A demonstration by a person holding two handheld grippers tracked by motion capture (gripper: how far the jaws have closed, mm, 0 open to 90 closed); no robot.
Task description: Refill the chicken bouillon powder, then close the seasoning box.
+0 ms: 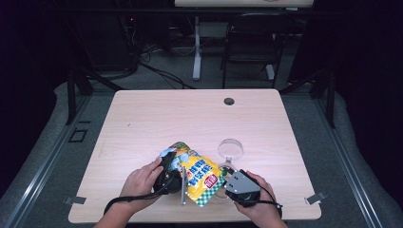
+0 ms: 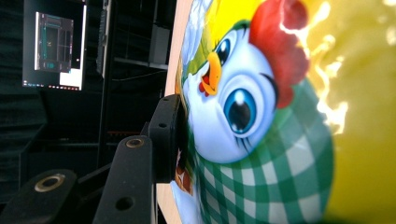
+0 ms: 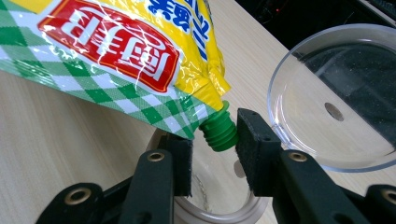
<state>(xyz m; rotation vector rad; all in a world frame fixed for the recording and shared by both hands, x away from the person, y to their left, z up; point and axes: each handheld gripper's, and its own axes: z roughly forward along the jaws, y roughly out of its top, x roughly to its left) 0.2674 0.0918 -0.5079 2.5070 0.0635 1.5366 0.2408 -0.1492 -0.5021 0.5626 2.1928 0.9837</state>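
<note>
Left gripper [image 1: 172, 167] clamps the soft, slippery pouch [image 1: 197, 173] at its top end, near the clear dish [image 1: 230, 148]; left gripper view: jaw presses the pouch [image 2: 261, 116]; right gripper view: right gripper [image 3: 214, 151] jaws apart beside the stiff green cap [image 3: 218, 130], the best hold.

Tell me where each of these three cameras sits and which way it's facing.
High view: above the person's side, looking forward and down on the pale wooden table; both hands and grippers enter from below.
Left gripper view: rides the left gripper, looking along a black jaw pressed to the yellow cartoon-printed spout pouch.
Right gripper view: rides the right gripper, its jaws either side of the pouch's green screw cap.
Shared: all three show the pouch.
</note>
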